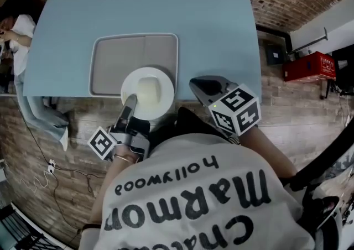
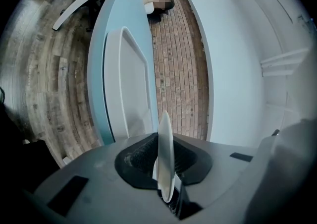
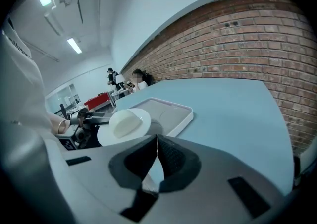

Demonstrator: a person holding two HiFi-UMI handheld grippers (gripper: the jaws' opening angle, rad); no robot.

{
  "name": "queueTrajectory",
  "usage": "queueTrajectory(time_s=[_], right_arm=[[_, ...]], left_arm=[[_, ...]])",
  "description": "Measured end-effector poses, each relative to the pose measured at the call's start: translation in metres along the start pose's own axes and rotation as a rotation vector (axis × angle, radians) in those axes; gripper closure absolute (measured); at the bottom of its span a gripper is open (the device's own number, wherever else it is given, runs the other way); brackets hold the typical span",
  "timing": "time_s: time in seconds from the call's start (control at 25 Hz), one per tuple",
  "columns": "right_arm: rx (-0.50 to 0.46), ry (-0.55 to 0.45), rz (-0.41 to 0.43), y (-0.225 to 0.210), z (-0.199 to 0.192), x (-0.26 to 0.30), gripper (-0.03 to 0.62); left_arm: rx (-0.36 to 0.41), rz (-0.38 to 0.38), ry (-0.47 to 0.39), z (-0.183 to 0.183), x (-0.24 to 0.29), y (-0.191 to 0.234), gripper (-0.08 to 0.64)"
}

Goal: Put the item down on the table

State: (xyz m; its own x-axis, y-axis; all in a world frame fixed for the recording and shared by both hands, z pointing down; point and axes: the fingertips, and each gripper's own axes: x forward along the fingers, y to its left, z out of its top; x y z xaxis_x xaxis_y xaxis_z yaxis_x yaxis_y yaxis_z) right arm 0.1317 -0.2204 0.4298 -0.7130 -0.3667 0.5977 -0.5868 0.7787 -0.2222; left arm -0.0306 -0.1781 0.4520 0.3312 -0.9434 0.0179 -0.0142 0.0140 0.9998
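Left gripper [image 1: 130, 102]: jaws clamped on the rim of the white plate [image 1: 147, 93]. Its own view shows the rim edge-on, pinched between the pads.

Right gripper [image 1: 206, 85]: jaws pressed together with nothing between them, held just beside the plate at the near table edge.

Plate position: over the near rim of the grey tray [image 1: 98, 63] on the light blue table [image 1: 166, 0], partly overhanging the table's edge. It seems lifted clear of the tray, but contact is not certain.

Handling, judged: stiff and smooth, probably ceramic or hard plastic, so brittle and apt to slip. A one-sided rim hold leaves the far side free to lever downward. The rim is the sensible place to hold, seated well into the pads. Lower it flat, and release only once it is supported
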Motion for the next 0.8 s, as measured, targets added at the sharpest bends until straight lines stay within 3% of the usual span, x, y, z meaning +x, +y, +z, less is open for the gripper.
queueTrajectory(time_s=[0.56,0.8], right_arm=[[-0.010,0.011,0.032,-0.001,0.001,0.013,0.581],[0.005,0.014,0.025,-0.006,-0.004,0.011,0.581]], left_arm=[[0.005,0.058,0.011,0.000,0.010,0.021,0.522],[0.011,0.129,0.020,-0.003,0.015,0.024,0.522]])
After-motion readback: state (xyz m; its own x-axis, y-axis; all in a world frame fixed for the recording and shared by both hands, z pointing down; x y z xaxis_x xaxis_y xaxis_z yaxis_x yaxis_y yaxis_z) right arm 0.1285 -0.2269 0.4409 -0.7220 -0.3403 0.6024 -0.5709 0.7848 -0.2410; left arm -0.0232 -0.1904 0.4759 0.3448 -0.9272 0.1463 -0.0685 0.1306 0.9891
